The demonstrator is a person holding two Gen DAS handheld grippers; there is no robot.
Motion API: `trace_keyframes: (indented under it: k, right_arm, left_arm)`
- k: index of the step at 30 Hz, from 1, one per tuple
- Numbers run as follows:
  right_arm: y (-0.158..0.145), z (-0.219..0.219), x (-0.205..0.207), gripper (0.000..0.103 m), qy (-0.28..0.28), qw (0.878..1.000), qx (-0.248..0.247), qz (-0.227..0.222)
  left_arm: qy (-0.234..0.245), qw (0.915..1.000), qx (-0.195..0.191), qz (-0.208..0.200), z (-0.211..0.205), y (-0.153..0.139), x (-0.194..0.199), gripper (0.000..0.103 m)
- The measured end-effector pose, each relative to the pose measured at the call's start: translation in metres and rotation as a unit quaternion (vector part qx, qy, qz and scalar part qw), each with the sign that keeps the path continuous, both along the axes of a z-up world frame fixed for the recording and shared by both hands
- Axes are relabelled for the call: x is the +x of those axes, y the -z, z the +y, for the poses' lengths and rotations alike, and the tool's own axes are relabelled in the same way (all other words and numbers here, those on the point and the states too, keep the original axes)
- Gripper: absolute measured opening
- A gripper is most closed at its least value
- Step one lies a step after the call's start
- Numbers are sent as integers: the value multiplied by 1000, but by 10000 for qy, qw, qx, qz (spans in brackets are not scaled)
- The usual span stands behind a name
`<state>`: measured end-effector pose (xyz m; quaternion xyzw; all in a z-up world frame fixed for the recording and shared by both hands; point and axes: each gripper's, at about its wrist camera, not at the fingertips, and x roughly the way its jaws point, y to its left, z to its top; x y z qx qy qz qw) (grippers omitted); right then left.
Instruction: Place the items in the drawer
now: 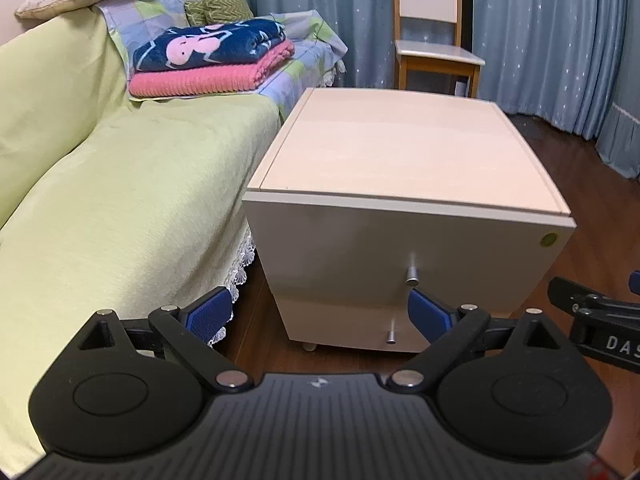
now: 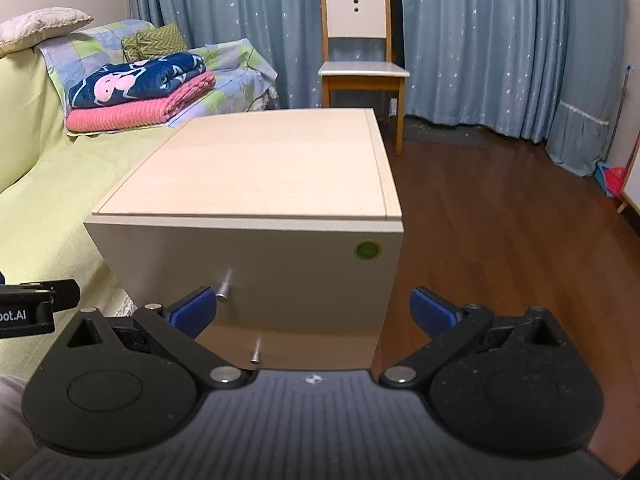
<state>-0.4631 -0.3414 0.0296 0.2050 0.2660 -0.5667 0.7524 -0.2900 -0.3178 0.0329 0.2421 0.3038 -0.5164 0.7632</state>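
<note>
Drawers [image 1: 400, 256] are sitting closed at frame centre as both grippers, left [image 1: 320, 316] and right [image 2: 314, 312], are hovering wide open and empty, suggesting the upper knob [image 1: 412, 274] needs pulling next.

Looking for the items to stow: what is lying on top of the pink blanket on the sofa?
A folded navy blanket with a pink figure lies on the pink blanket, covering most of its top. Anything tucked between them is hidden.
</note>
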Motion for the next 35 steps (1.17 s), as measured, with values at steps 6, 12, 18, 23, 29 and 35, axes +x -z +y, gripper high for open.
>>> trace_keyframes:
  k: [6,12,18,23,29,35]
  right_arm:
    - [-22,17,-12,102,37,9991,-107,-414]
    - [-32,28,-23,102,87,9980,-10,-627]
    - [-30,43,-26,102,-3,9984,92,-565]
    - [-24,51,-26,102,-124,9987,144,-469]
    - [-18,51,-23,102,-165,9987,201,-435]
    - [-10,44,-19,102,-200,9988,223,-389]
  left_arm:
    - [-56,9998,-185,7,18,-15,-5,97]
    - [-126,9993,-289,185,39,-24,-9,97]
    - [-17,9994,-257,213,61,-26,-21,97]
    - [52,9997,-216,-92,74,-22,-33,97]
    - [-64,9995,-242,-184,76,-20,-32,98]
    - [-202,9992,-246,-231,66,-12,-23,102]
